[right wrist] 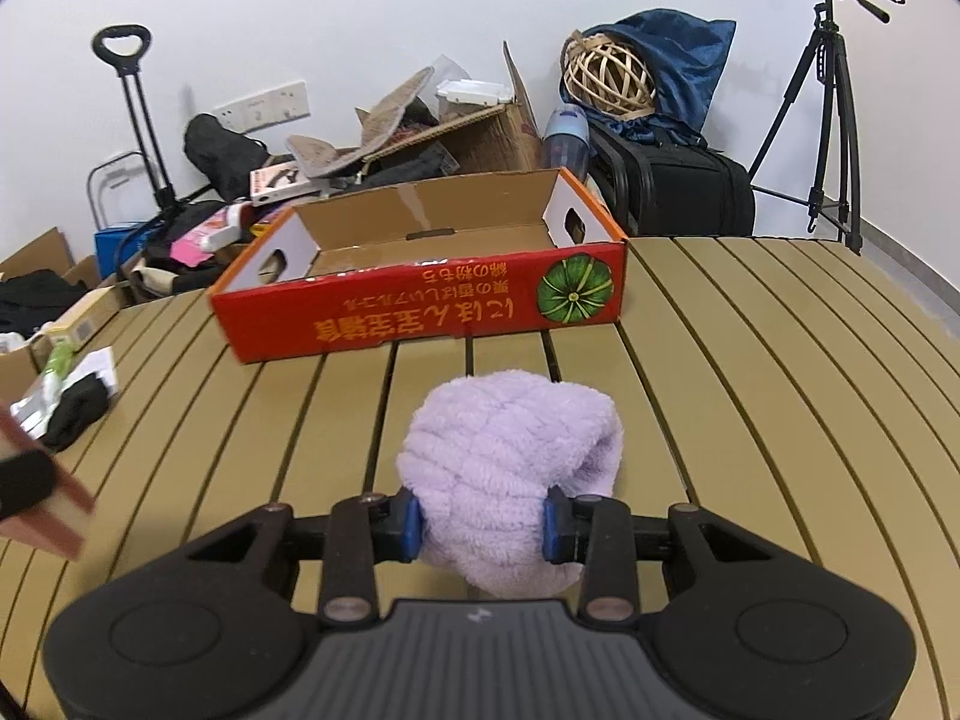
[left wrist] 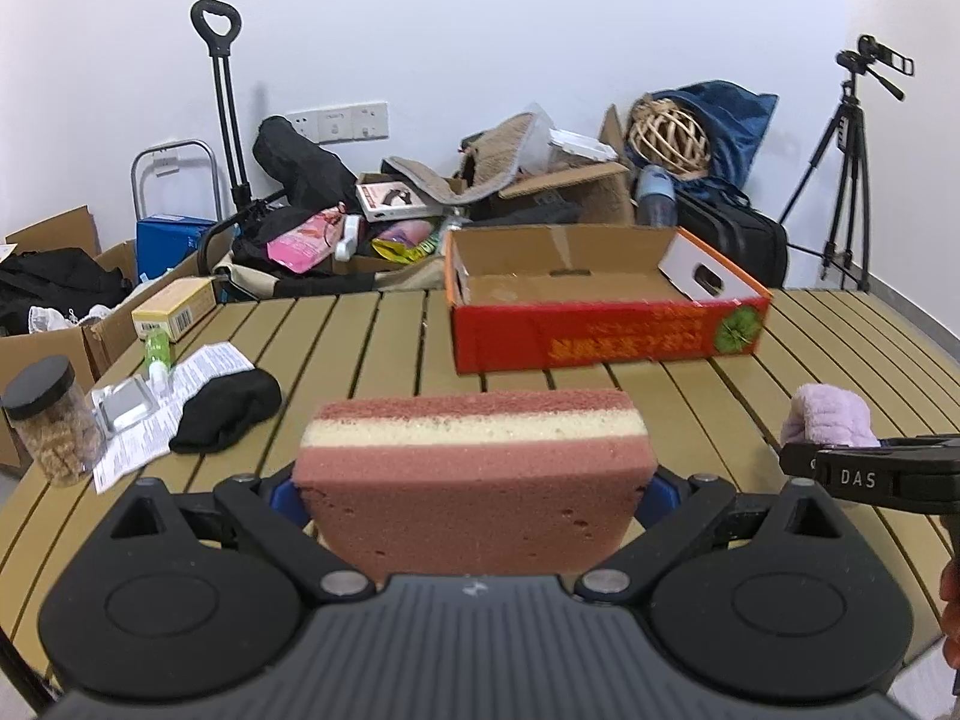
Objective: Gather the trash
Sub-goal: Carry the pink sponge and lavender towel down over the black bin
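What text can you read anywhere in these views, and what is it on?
"DAS": white letters on the right hand-held gripper, seen from the left wrist view.
Red box: a line of large yellow and a line of smaller white East Asian characters, upside down, beside a green pumpkin picture; I cannot transcribe them reliably.
Paper leaflet: fine print, too small to read.
Yellow carton: barcode and print, too small to read.
Nothing readable on the sponge or purple cloth.

Sponge [right wrist: 42, 501] blurred, cut off at left edge
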`<state>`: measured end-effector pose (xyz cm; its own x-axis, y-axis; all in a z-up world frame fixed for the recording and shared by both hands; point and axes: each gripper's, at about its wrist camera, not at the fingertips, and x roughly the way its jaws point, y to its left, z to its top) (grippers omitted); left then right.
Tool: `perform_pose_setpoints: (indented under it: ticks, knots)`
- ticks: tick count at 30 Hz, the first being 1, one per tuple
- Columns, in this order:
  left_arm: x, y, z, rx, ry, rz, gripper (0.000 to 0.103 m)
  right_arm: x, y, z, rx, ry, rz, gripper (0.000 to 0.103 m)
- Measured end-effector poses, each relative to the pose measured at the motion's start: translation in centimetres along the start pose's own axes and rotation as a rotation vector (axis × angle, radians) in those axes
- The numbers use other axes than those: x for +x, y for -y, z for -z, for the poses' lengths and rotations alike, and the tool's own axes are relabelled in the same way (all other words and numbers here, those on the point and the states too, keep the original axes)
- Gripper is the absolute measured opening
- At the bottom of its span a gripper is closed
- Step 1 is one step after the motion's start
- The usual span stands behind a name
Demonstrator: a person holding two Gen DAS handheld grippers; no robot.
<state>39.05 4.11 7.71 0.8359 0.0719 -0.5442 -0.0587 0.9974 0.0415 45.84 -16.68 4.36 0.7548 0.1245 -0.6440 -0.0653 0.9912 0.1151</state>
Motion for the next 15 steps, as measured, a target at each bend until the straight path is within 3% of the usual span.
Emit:
perform_pose_setpoints:
  ticks: [15]
  knots:
    - [-6.0,3.7,7.1,0.05,-0.08,0.051,0.099,-10.1,1.8,8.8,-0.023,-0.004,-0.062,0.034]
